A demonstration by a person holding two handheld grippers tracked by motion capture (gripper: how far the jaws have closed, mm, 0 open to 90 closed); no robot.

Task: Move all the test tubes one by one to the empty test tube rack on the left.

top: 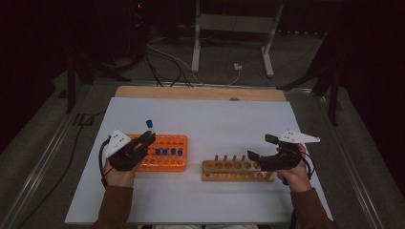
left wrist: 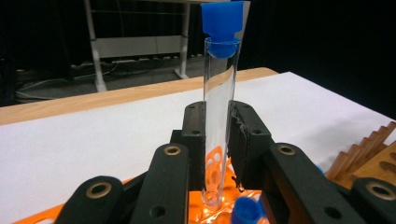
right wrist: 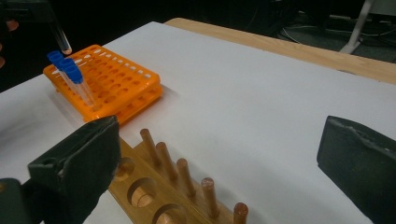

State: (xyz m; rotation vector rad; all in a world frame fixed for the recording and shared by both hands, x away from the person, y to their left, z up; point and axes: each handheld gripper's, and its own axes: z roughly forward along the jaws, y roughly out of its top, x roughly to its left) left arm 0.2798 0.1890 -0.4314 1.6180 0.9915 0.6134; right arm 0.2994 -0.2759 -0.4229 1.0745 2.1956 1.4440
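A clear test tube point(left wrist: 219, 116) with a blue cap is clamped upright in the left gripper point(left wrist: 217, 140), just above the orange rack point(top: 162, 152) near the sheet's left edge. Wide bare white sheet point(top: 215, 119) is left behind. The right gripper point(right wrist: 219, 158) is spread wide, grasping nothing, over the wooden rack point(top: 236, 170). Four capped tubes point(top: 168, 152), perhaps, are seen standing in the orange rack.

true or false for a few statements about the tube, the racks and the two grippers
1. The left gripper is shut on a blue-capped tube. True.
2. The tube lies flat on the table. False: it is held upright over the orange rack.
3. The right gripper is open. True.
4. The wooden rack is full of tubes. False: its holes are empty.
5. Capped tubes stand in the orange rack. True.
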